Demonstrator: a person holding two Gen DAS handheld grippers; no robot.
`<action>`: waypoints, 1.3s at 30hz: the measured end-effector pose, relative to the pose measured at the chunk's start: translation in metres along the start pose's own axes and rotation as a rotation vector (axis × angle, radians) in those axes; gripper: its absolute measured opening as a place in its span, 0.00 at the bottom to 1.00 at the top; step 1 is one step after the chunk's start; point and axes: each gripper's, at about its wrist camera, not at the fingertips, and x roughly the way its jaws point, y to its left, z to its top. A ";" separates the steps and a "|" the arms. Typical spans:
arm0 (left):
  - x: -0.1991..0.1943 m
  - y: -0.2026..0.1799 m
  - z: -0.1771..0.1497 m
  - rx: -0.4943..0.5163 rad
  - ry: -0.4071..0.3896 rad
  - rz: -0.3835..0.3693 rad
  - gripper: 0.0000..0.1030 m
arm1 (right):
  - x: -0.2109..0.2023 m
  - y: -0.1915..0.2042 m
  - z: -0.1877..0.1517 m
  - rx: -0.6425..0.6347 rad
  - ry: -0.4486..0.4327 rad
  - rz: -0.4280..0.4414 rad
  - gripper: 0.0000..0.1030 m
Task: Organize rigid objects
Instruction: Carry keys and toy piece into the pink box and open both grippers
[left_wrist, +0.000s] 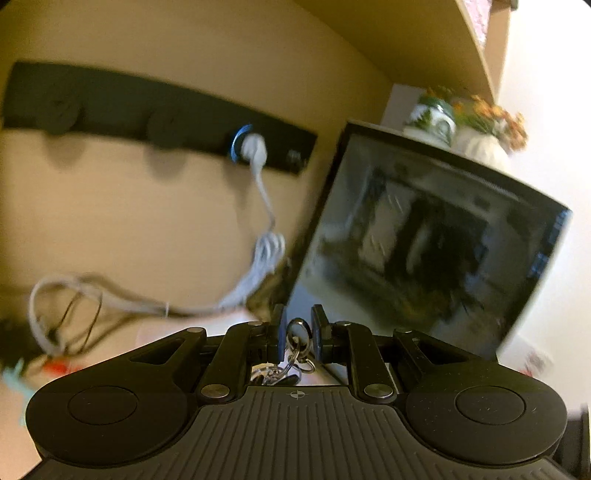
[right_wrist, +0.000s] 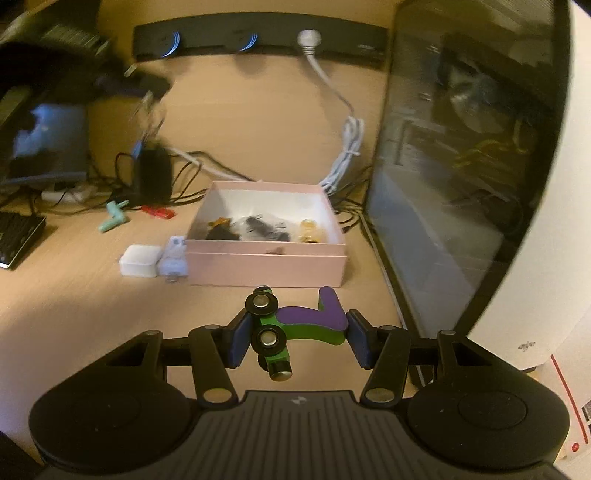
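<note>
- Keys: in the left wrist view, the left gripper (left_wrist: 298, 326) has its jaws nearly together, clamped on a metal key ring (left_wrist: 297, 329); more rings and dark keys (left_wrist: 275, 376) dangle below it, close to the gripper body.
- Beyond the fingers, a tan wall carries a black power strip (left_wrist: 155, 118) with a white plug (left_wrist: 254, 147); its white cable (left_wrist: 266, 251) drops in a bundle toward the desk.
- A dark monitor (left_wrist: 424, 243) leans at the right, with two white vases of orange flowers (left_wrist: 480, 125) behind its top edge. The view is blurred.
- In the right wrist view, the right gripper (right_wrist: 295, 338) is clamped on a purple and green toy (right_wrist: 306, 323) with black wheels, held above the wooden desk (right_wrist: 74, 314).
- A pink open box (right_wrist: 269, 266) sits toward the desk's back edge, just beyond the toy, holding several small dark and amber items too blurred to name.
- Two small white objects (right_wrist: 142, 260) touch the box's left side; a mint green piece (right_wrist: 114, 218) and a red piece (right_wrist: 159, 212) lie further back.
- The same monitor (right_wrist: 461, 166) stands along the desk's right edge.
</note>
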 end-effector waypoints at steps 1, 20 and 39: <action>0.011 -0.003 0.005 -0.001 -0.004 0.011 0.16 | 0.001 -0.004 -0.001 0.001 -0.003 0.002 0.53; 0.051 0.030 -0.084 -0.270 0.219 0.403 0.17 | 0.061 -0.047 0.008 -0.006 0.040 0.147 0.53; -0.099 0.070 -0.173 -0.453 0.338 0.826 0.16 | 0.197 -0.015 0.121 0.050 0.045 0.140 0.56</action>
